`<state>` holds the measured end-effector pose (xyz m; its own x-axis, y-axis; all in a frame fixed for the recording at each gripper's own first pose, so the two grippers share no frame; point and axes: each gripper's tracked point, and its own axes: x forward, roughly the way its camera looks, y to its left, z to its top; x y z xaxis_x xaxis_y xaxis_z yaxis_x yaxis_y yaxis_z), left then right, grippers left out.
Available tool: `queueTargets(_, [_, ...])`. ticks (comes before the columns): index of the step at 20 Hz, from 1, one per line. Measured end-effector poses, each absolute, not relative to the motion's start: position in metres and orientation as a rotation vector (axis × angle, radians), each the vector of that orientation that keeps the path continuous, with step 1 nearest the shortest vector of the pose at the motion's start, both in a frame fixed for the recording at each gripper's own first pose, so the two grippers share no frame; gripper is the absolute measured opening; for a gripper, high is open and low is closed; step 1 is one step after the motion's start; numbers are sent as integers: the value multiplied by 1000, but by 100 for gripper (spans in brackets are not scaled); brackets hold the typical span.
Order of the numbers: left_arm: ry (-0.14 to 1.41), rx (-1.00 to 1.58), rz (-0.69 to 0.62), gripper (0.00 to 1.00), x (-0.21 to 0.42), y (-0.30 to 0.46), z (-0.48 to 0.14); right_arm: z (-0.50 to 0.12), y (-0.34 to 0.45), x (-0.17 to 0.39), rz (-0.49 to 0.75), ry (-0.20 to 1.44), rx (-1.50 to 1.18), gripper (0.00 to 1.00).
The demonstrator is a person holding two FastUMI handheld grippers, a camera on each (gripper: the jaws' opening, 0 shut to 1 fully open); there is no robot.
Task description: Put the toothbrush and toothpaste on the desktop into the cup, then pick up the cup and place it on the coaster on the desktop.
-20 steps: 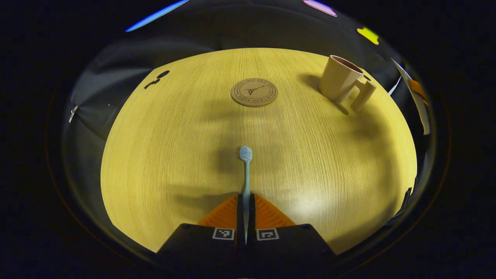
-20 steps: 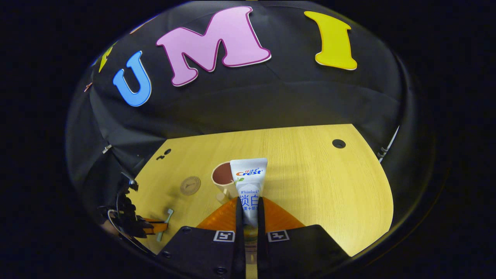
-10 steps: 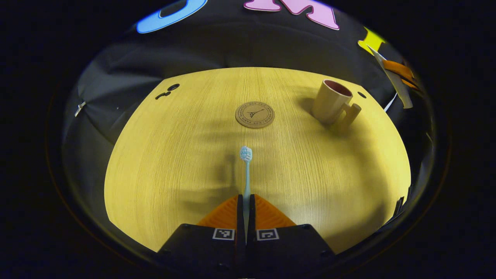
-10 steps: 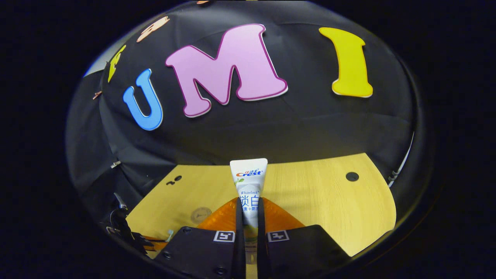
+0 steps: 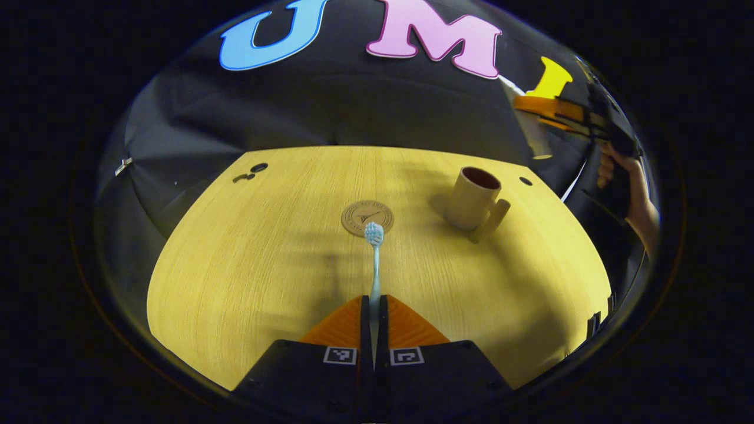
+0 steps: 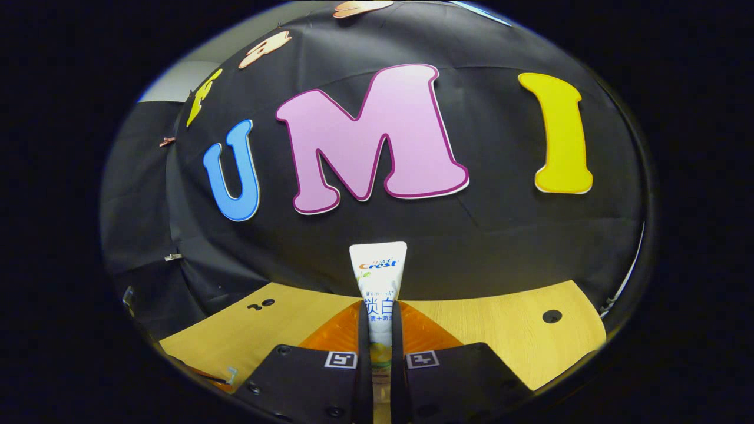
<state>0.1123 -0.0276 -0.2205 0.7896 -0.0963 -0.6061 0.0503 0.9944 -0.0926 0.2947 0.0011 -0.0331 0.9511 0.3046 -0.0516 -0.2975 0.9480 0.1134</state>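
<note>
Left gripper view: left gripper (image 5: 373, 306) clamped on pale blue plastic toothbrush (image 5: 374, 259), held above yellow wood desktop (image 5: 247, 265). Beige handled cup (image 5: 471, 197) right of round cork coaster (image 5: 367, 218), apart.

Right gripper view: right gripper (image 6: 380, 312) clamped on white toothpaste tube (image 6: 378, 277), raised w/ flat end fwd.

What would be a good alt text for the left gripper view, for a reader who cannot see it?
The left hand-held gripper is shut on a toothbrush, bristles pointing forward above a wooden desktop. Beyond it lie a round coaster and, to the right, an upright cup. At the far right, a hand holds the other hand-held gripper, raised with the toothpaste.
</note>
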Motion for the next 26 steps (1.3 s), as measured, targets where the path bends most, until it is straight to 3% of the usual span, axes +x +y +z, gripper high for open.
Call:
queueTargets(5, [591, -64, -101, 6, 109, -39, -195, -49, 27, 314, 338, 33, 121, 15])
queueTargets(14, [459, -125, 0, 6, 117, -32, -155, -117, 52, 331, 388, 91, 37, 16])
queueTargets(26, [484, -179, 33, 6, 118, -32, -156, -166, 54, 336, 406, 190, 48, 22])
